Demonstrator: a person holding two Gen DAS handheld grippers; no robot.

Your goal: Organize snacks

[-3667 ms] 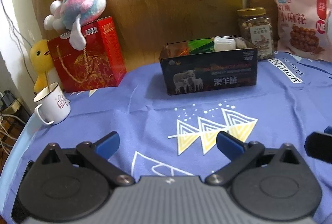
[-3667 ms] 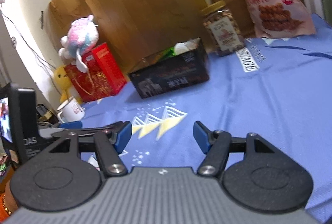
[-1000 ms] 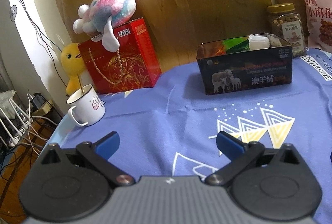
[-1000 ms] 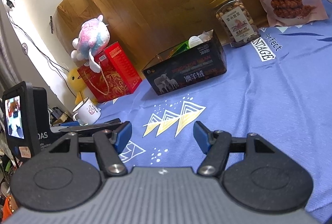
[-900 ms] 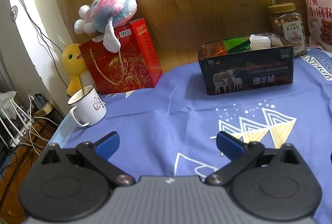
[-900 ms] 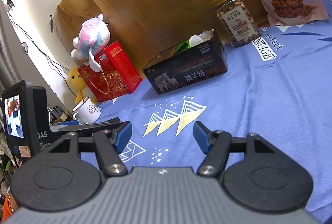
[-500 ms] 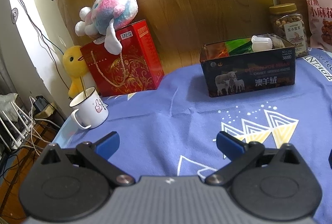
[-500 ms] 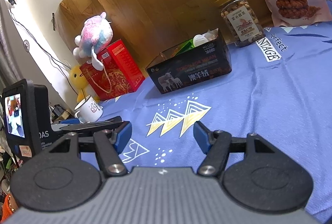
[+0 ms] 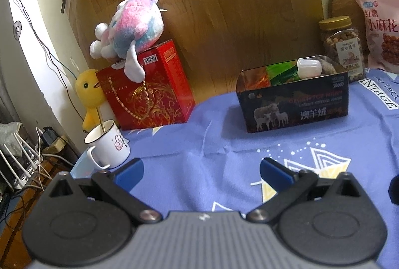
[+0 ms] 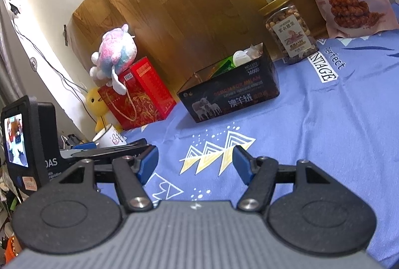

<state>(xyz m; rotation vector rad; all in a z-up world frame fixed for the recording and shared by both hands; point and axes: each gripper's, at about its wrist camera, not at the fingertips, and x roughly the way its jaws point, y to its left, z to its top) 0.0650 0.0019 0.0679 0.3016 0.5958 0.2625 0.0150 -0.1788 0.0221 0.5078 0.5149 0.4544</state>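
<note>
Both grippers are empty. The left gripper (image 9: 200, 173) has its blue fingers (image 9: 128, 173) spread wide over the blue printed tablecloth (image 9: 199, 159), and the right gripper (image 10: 195, 160) is spread too, holding nothing.

Hard-to-see stuff: in the left wrist view the pink snack bag (image 9: 381, 29) is cut off by the right edge, and a dark blob at the far right is too clipped to tell what it is. The black tin box (image 9: 294, 99) hides most of what's in it; only a white bottle (image 9: 308, 67), something green (image 9: 281, 70) and a wrapper poke out.

That box sits well ahead of the left fingers, off to the right, with the nut jar (image 9: 341, 44) just behind it. From the right wrist the box is ahead, about centre.

Off to the left: white mug (image 9: 108, 145), red gift box (image 9: 147, 89) with a plush toy (image 9: 129, 27) on top, and a yellow duck (image 9: 91, 94) behind.
</note>
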